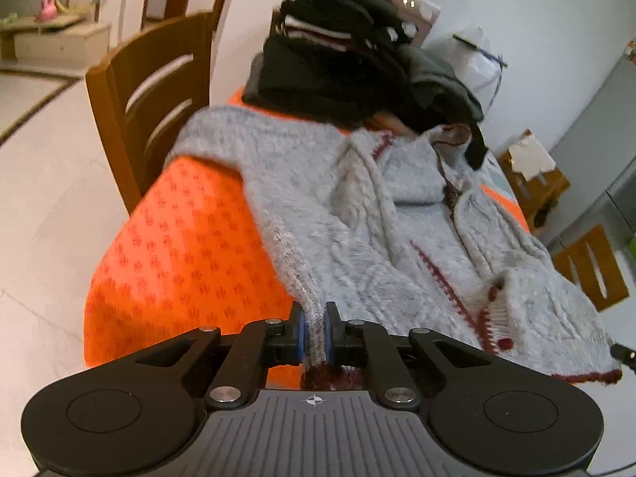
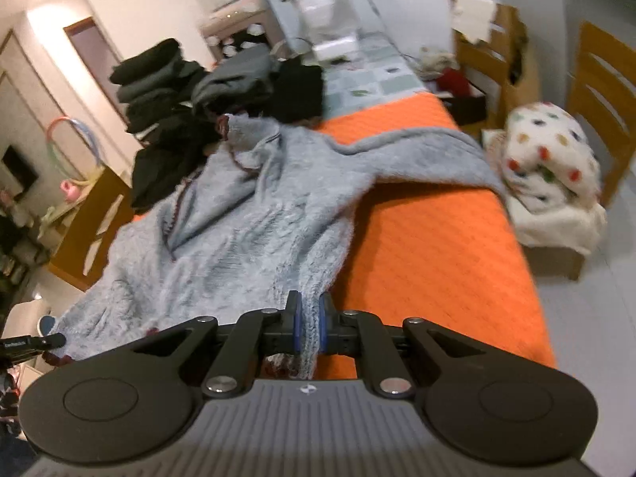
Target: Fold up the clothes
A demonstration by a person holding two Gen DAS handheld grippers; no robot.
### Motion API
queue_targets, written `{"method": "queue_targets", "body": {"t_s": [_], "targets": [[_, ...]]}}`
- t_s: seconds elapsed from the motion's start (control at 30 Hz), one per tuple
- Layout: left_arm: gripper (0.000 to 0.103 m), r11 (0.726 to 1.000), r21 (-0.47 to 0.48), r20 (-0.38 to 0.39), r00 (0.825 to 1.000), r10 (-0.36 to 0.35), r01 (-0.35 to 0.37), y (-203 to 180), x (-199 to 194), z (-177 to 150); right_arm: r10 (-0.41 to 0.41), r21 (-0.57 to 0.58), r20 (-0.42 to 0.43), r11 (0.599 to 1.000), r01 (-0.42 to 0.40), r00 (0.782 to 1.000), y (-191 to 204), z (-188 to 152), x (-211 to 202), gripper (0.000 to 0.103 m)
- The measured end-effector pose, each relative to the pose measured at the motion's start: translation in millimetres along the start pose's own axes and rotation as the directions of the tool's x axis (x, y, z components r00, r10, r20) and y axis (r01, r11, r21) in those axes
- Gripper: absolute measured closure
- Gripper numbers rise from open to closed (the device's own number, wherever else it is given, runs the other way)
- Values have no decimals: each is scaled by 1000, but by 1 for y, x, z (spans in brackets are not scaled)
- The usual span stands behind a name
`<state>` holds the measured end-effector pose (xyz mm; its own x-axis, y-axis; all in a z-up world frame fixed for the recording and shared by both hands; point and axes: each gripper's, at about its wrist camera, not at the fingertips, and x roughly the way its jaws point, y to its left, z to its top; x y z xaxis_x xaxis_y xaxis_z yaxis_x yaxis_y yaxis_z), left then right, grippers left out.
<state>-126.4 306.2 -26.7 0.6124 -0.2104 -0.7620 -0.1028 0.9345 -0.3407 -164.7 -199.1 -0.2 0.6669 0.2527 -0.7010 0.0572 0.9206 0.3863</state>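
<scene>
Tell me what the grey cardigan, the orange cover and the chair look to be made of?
Cardigan: seemingly a fuzzy wool or acrylic knit, with a matte, hairy nap and dark red trim. Orange cover: woven or quilted cloth, probably, with a repeating raised pattern and a soft drape over the edge. Chair: wood, it seems, brown with a smooth, slightly glossy finish. Both grippers pinch the cardigan's hem.

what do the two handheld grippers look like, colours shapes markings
Both look alike. The left gripper and right gripper have matte black linkage arms with silver pivot bolts, two round black discs at the sides, and a ribbed grey body with a small crosshair mark. The fingers are black with blue pads. No hands, sleeves or cables show.
</scene>
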Motion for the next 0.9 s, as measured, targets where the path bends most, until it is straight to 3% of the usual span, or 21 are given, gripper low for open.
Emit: {"method": "queue_targets", "body": {"t_s": [0.07,0.3,0.4,0.53,0.6,0.67,0.9], "targets": [[91,1000,5,-33,999,5,-5,2,5,-10,-28,30,-21,999,29,999,-12,-14,-5,93],[91,992,69,-152,982,114,-105,23,43,-45,-75,99,-129,991,88,989,-42,-74,33,93],[87,988,99,-162,978,130,-115,29,50,-50,-86,59,-174,993,98,981,-39,-86,54,88],[72,981,146,-87,986,145,-131,26,36,-55,-167,-85,-192,985,153,967,-19,-84,69,80],[64,982,140,-20,992,128,-124,20,25,-54,-186,-138,-167,977,164,968,-11,-80,62,70],[61,987,125,34,995,99,-102,14,17,-49,-185,-151,-150,975,162,971,-8,-71,57,69],[61,987,158,84,996,16,-30,-17,40,-13,-159,-172,-119,975,138,980,-1,-43,53,68]]}}
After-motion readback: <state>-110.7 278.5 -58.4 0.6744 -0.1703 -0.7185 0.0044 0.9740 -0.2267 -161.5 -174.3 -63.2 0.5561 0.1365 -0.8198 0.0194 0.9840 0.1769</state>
